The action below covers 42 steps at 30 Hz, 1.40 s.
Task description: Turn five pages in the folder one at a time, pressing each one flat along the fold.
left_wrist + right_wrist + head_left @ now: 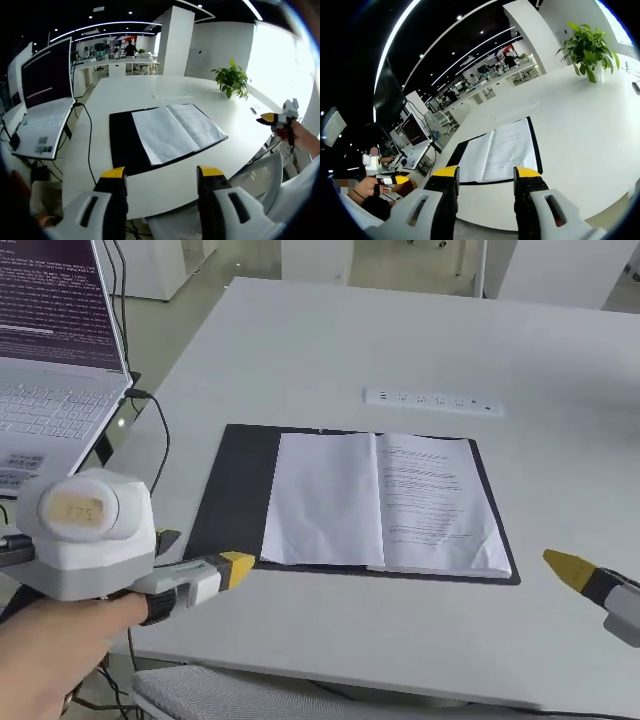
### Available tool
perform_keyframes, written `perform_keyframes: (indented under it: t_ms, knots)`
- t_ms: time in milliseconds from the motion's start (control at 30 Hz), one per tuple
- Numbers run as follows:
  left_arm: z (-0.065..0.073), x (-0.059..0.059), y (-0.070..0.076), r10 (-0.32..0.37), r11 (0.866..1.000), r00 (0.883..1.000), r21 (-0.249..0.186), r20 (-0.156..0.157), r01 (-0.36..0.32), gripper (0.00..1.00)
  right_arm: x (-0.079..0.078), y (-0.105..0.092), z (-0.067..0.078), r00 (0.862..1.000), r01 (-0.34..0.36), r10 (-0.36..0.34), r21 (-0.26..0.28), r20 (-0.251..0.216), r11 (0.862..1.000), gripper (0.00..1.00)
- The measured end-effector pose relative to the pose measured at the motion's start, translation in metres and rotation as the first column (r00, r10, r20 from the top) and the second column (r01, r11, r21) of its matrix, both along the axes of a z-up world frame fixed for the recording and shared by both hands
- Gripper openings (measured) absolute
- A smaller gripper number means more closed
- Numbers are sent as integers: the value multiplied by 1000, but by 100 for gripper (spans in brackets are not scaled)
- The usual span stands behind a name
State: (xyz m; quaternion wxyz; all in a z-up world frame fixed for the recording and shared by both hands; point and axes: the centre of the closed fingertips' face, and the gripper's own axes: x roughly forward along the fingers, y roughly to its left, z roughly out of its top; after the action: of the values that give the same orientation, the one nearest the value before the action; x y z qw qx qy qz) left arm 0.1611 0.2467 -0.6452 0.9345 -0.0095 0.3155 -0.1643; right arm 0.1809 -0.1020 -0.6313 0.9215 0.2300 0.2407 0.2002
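Note:
A black folder [240, 490] [122, 142] [534, 137] lies open on the white table, with a blank white page [325, 495] on its left half and a printed page [430, 500] on its right. My left gripper [161, 177] [232, 570] hovers open off the folder's near left corner, nothing between its yellow-tipped fingers. Off the folder's near right corner my right gripper [485, 176] [570, 568] also stands open with nothing held. Both are apart from the folder.
An open laptop [50, 370] [42, 107] stands at the left with a black cable [160, 435] running from it. A white power strip [432, 400] lies beyond the folder. A potted plant [231, 80] [587, 47] stands at the table's far end. A chair seat [200, 695] sits under the near edge.

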Motion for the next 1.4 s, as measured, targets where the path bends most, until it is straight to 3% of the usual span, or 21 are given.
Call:
perform_keyframes:
  t_ms: [233,633,833,1067,1233,1400]
  knots:
    - [-1,5,-3,-13,1000,1000,15,8,12,60,1,-11,-12,999,19,-20,-28,-27,999,43]
    - [3,13,-10,-19,1000,1000,12,8,19,62,14,-9,-6,1000,6,-6,-40,-7,999,48]
    - [4,19,-20,-36,999,999,15,5,36,61,15,-7,-11,1000,-9,8,-41,-19,999,48]
    - [-3,30,-38,-65,998,998,14,-5,66,61,16,-9,-17,999,-21,19,-59,-30,998,48]
    - [-15,40,-56,-101,995,995,23,-24,102,60,18,-14,-24,999,-22,19,-72,-40,997,47]
    - [-27,52,-83,-134,991,991,15,-28,134,60,18,-18,-35,998,-25,21,-80,-55,996,47]
